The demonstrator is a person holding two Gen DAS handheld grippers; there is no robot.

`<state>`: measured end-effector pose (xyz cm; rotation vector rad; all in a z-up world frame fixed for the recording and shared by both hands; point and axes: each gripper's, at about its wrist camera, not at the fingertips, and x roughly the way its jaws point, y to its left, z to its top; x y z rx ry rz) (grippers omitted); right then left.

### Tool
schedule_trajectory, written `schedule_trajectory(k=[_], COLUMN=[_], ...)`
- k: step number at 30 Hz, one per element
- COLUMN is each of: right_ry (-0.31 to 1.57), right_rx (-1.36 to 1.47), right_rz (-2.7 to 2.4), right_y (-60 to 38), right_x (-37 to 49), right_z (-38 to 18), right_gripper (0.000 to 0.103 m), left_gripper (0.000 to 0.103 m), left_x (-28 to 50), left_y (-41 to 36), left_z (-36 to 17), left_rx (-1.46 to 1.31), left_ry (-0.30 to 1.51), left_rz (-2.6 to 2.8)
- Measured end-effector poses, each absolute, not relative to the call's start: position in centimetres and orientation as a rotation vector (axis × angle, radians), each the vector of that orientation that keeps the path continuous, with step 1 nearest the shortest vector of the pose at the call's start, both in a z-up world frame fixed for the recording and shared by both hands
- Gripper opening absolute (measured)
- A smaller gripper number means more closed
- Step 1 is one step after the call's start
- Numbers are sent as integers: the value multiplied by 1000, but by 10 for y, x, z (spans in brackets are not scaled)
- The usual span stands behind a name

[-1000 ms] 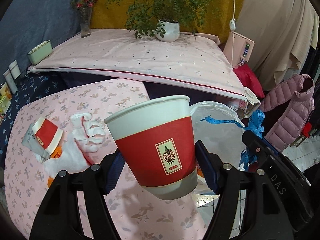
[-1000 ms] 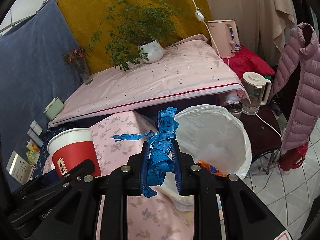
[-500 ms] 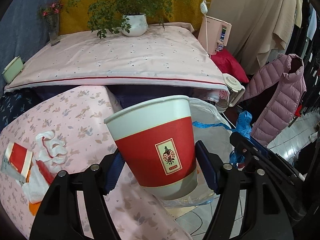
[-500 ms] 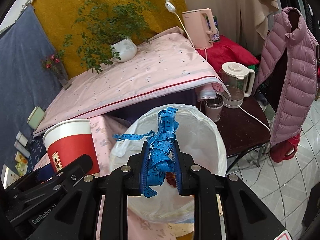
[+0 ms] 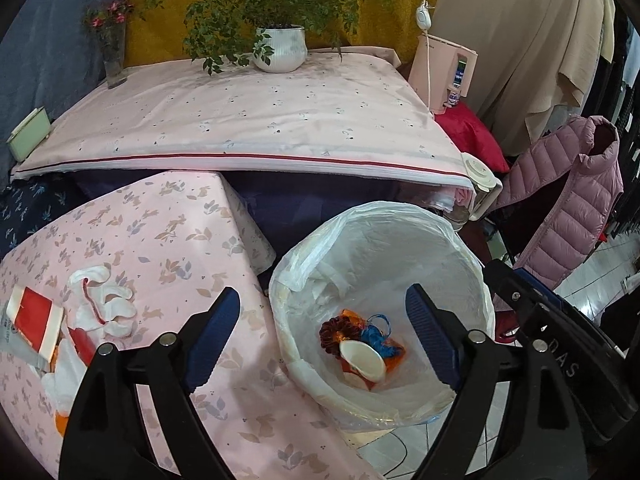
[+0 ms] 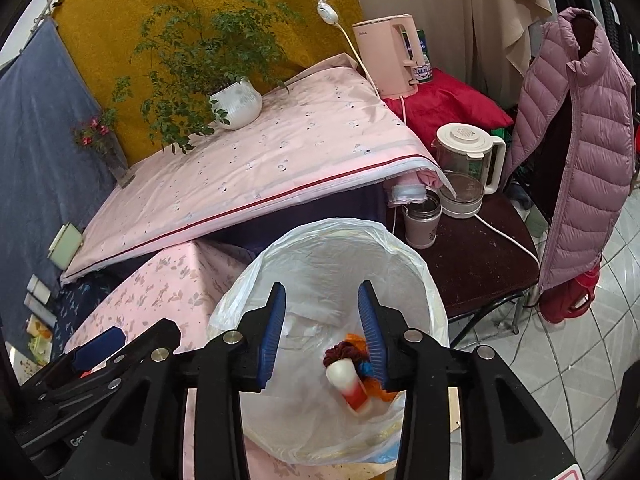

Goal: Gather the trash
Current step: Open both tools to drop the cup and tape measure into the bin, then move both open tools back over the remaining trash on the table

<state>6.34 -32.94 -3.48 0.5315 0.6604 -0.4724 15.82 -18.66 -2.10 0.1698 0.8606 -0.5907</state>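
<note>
Both grippers hang over the trash bin [image 5: 460, 248], the one with the white plastic liner, sitting just beside the corner of the table [image 5: 168, 240] with the pink floral cloth. The left gripper [image 5: 324, 340] has its jaws spread wide, having just opened further, with nothing between them. Same deal for the right gripper [image 6: 322, 330]: its jaws have just been opening too, parted and empty. Down at the bottom of the bin the red and white paper cup [image 6: 352, 386] lies on its side, right up against the blue measuring tape [image 5: 374, 336] and some orange and dark red scraps. Back on the table there's a flattened red cup [image 5: 34, 322] next to a white glove [image 5: 102, 300].
</note>
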Motion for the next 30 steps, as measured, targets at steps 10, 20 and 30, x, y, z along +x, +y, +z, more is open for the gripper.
schedule_trajectory(k=[10, 20, 30], right_ry=[660, 679, 740], right_rx=[502, 452, 387], right_rz=[-424, -336, -199], right_y=[-295, -238, -159], right_x=[68, 80, 101], right_z=[-21, -13, -19], right_gripper=[46, 50, 50], left_gripper=[81, 83, 84], left_x=[161, 166, 168], left_y=[-140, -63, 33], left_z=[-18, -22, -31], left_rx=[122, 42, -8], left_ry=[861, 883, 900], left_rz=[-488, -362, -191])
